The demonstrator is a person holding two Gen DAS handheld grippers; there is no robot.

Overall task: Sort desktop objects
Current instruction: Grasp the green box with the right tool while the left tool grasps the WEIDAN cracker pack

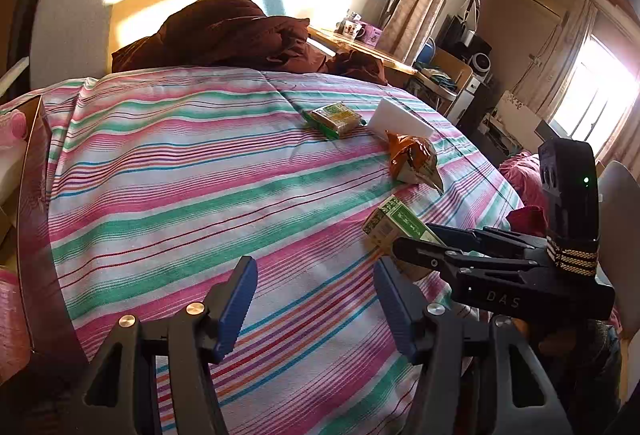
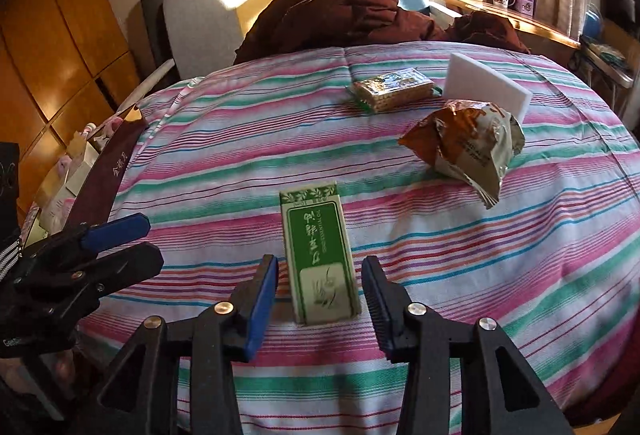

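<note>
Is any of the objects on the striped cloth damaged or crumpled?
Yes. The orange snack bag is crumpled and lies tilted before the white sponge. The green box and the wrapped biscuits look intact.

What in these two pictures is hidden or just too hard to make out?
- Green box: in the left wrist view the right gripper covers its near end.
- Maroon box at the cloth's left edge: its contents are cut off and dim in both views.
- Crumpled snack bag: its print is too creased to read.
- White block: the bag hides its lower part in the right wrist view.
</note>
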